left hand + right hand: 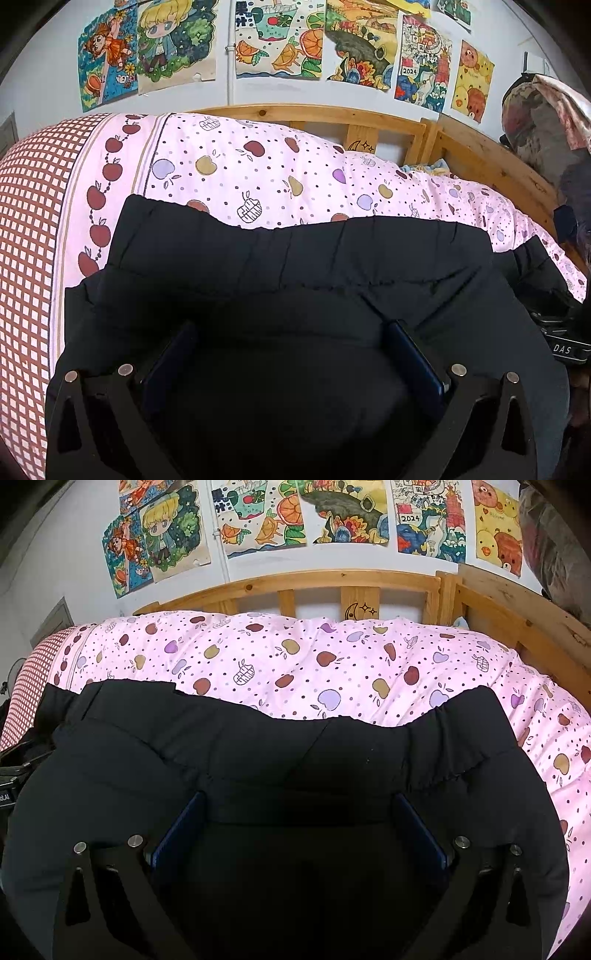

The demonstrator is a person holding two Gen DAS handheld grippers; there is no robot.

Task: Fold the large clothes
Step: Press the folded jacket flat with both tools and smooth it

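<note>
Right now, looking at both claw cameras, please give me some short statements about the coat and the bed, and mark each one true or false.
1. The black coat lies on a pink quilt printed with apples. True.
2. The left claw is shut tight. False: its fingers stand wide apart over the coat.
3. The right claw is open. True.
4. The bed frame is white metal. False: it is bare wood.
5. The wall behind the bed is bare. False: colourful drawings hang there.
</note>
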